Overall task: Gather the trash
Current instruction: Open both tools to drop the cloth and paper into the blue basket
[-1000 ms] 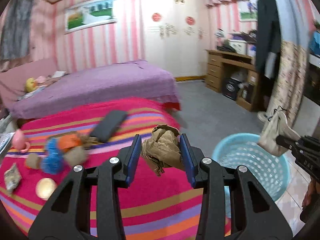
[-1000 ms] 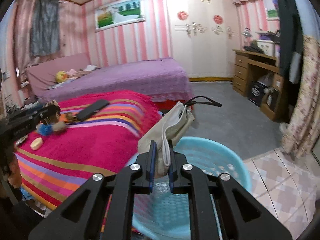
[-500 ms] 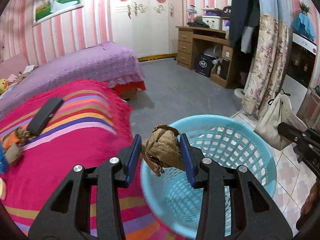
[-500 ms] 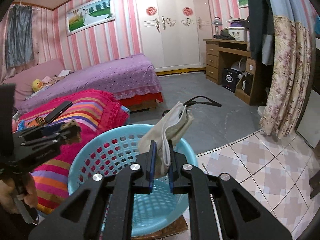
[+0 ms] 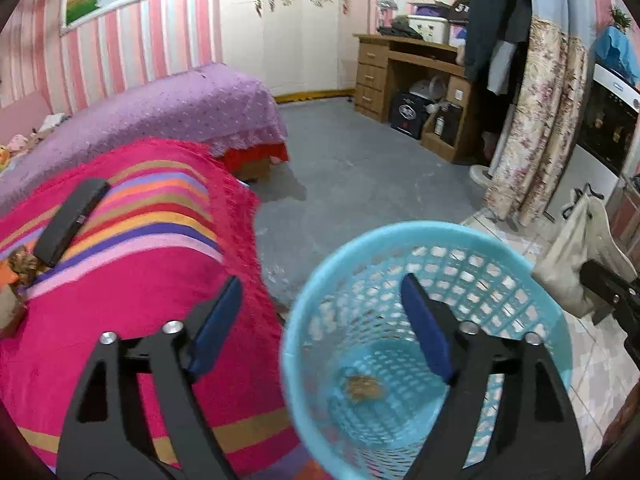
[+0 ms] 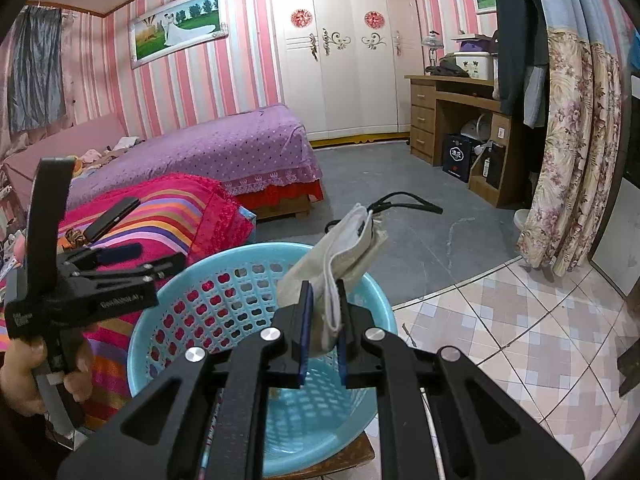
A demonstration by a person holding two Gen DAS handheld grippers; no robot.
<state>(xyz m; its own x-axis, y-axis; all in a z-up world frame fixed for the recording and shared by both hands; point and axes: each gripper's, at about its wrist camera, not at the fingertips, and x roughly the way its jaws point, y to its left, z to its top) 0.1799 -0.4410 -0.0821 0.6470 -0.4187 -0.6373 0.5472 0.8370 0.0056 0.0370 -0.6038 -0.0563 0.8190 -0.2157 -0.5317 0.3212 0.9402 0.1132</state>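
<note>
Two views, differing: left gripper (image 5: 322, 326) fingers just spread, nothing between; brown wad (image 5: 365, 387) on basket (image 5: 552, 316) floor, left view only. Right gripper (image 6: 323, 334) pinching beige mask (image 6: 344, 256) over basket rim.

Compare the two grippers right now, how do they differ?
The left gripper is open with nothing between its jaws, which have just been opening; the right gripper is shut on a pale cloth bag. The left's brown wad lies in the blue basket; the right's bag is not yet dropped. Both hover at the basket.
</note>
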